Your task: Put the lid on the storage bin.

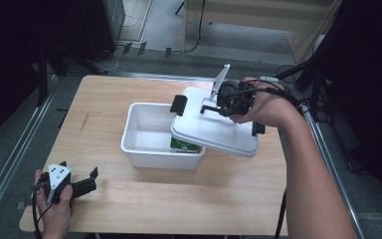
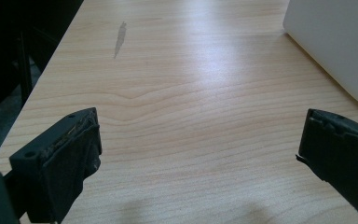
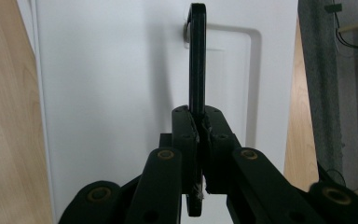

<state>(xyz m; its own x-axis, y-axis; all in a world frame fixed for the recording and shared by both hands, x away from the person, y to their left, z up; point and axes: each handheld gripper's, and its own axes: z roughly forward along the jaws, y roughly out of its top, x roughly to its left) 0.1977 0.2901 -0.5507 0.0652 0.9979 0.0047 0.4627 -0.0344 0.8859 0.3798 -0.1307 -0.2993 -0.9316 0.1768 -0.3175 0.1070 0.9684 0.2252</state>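
Light wood table point(image 1: 129, 199) sits in a pretty dark room, with grey floor and some cables running around past the far edge. Roughly in the middle of it there's a white plastic bin point(image 1: 144, 144), open on top, and you can see a green and white carton point(image 1: 184, 145) down inside at its right end. The right gripper point(image 3: 199, 135) has its jaws squeezed tight on the thin black handle point(image 3: 196, 60) that stands up from the white lid point(image 1: 214, 127), so the lid is off the table and tilted, hanging over the right part of the bin and covering that corner while the left part stays open. In the high view the right gripper point(image 1: 231, 102) is over the far right of the lid, and black clips point(image 1: 178, 105) stick out at the lid's ends, one on the left, one down on the right side. The left gripper point(image 1: 82, 185) is parked way over at the near left corner of the table, well apart from the bin, with its jaws spread wide and nothing between them, just bare wood in the left gripper view point(image 2: 200, 154), and the bin's white wall point(image 2: 335, 42) shows up at the far right there.
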